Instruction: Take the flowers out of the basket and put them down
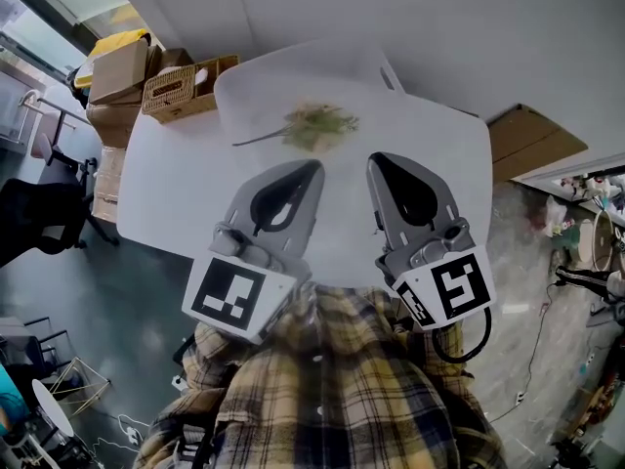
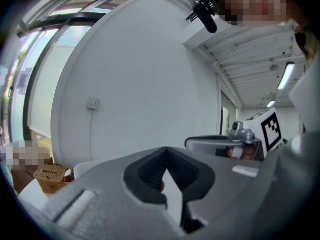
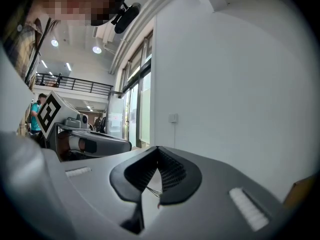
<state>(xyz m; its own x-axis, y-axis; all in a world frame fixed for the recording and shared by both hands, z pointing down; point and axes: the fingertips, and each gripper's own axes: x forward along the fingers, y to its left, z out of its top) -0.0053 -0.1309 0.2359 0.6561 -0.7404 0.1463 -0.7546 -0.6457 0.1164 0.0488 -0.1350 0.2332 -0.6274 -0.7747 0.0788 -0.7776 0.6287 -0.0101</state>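
A bunch of pale green and yellowish flowers [image 1: 317,125] lies flat on the white table [image 1: 176,193], its stem pointing left. The wicker basket [image 1: 171,88] stands off the table's far left corner on boxes; it also shows in the left gripper view as the basket [image 2: 50,174]. My left gripper [image 1: 314,166] and right gripper [image 1: 375,158] hover side by side over the near table edge, close to my chest, short of the flowers. Both are shut with nothing between the jaws. The left gripper [image 2: 167,151] and right gripper [image 3: 157,150] face a white wall.
Cardboard boxes [image 1: 119,66] are stacked beside the basket. A black chair [image 1: 34,218] stands left of the table. A flat brown cardboard sheet [image 1: 532,135] lies on the floor to the right. Cables and clutter [image 1: 586,233] sit at the far right.
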